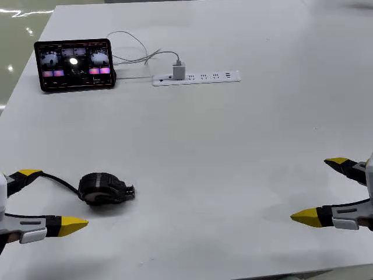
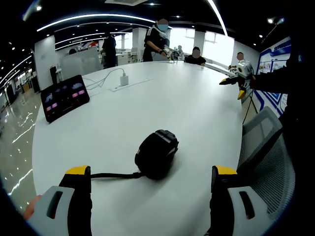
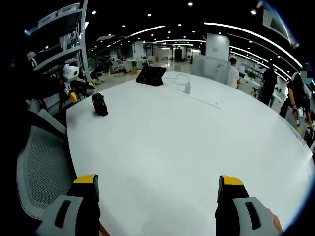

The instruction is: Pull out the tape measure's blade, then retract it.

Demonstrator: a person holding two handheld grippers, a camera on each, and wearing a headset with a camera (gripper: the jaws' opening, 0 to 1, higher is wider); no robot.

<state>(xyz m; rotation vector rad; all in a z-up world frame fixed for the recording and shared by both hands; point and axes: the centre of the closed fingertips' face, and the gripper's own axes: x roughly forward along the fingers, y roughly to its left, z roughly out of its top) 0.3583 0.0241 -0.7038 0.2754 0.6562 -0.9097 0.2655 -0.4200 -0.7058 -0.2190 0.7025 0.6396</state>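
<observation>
Left gripper [image 1: 52, 198] sits nearest in the head view, its fingers spread wide and holding nothing. The tape measure [image 1: 105, 188] lies on the white desk [image 1: 233, 146] just ahead of those fingers, roughly on the line between them. The blade is not drawn out. A black strap [image 1: 61, 181] runs from the case back to one finger; whether it is looped over that finger cannot be told. The right gripper [image 1: 319, 188] also has its fingers wide and empty, well apart from the case, with bare desk between. Far beyond both sets of fingers stand a tablet [image 1: 74, 63] and a power strip [image 1: 195, 77] with a charger and cables, judged to be out of the way.

Left gripper view: the case [image 2: 156, 151] is ahead of and between the fingers. It looks rigid, rounded and compact, so it is likely fairly weighty and apt to slide on the smooth desk. A hold across its flat sides is advised. A mesh chair [image 2: 266, 157] stands beside the desk.

Right gripper view: the case [image 3: 100, 104] lies far ahead of the wide fingers, with nothing between. The small projection on the side of the case away from the left fingers is judged to be the blade hook. It is thin and needs a narrow pinch. A sprung blade may snap back, so a controlled release is advised
</observation>
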